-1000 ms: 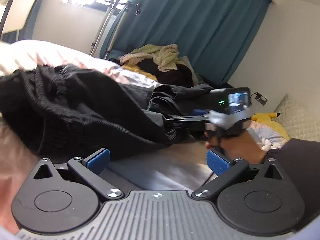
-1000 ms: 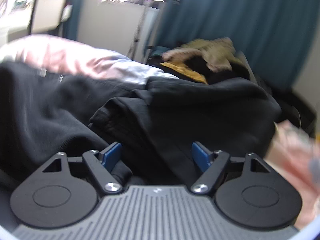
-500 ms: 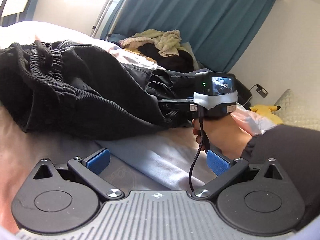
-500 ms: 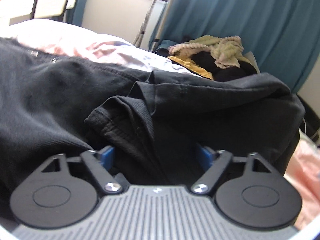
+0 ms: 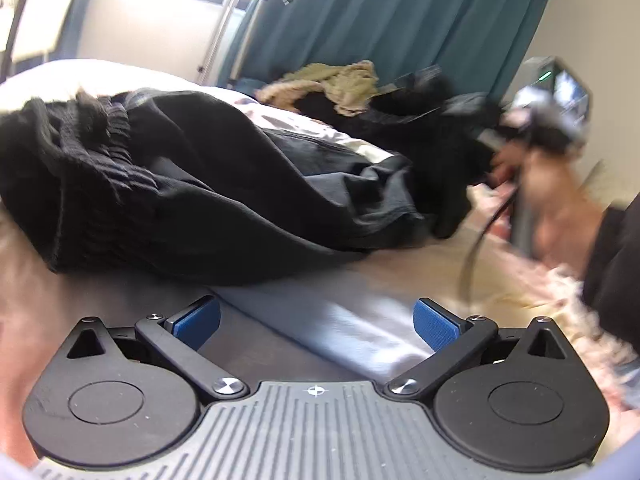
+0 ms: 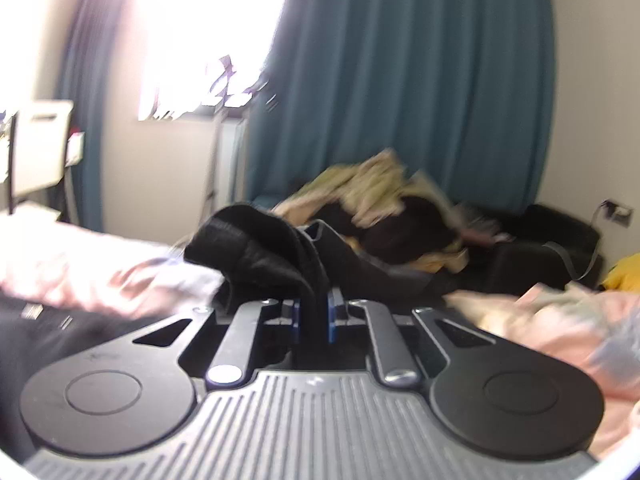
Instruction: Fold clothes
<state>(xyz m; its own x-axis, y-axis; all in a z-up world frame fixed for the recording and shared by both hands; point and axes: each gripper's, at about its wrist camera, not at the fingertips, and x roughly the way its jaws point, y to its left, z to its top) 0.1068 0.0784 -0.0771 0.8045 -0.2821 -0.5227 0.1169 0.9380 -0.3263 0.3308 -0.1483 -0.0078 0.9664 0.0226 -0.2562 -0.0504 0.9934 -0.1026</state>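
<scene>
A heap of black clothes (image 5: 192, 184), ribbed knit at one end and smoother cloth at the other, lies on the pale pink bed cover (image 5: 360, 280), and everything else is placed from that heap. In the left wrist view the left gripper (image 5: 316, 320) hangs just in front of the heap, above the bare cover, its blue-padded jaws spread wide with nothing between them. At the heap's far right end the right gripper (image 6: 314, 316) has its jaws closing on a fold of the black cloth (image 6: 256, 248), the blue pads pinching it so that the fold stands up over them; the hand (image 5: 548, 208) carrying it shows blurred, with a dark sleeve (image 5: 616, 264) beside it. Behind the heap sits a second pile of beige and black garments (image 5: 344, 84), and beyond that hangs a teal curtain (image 6: 420, 80).
</scene>
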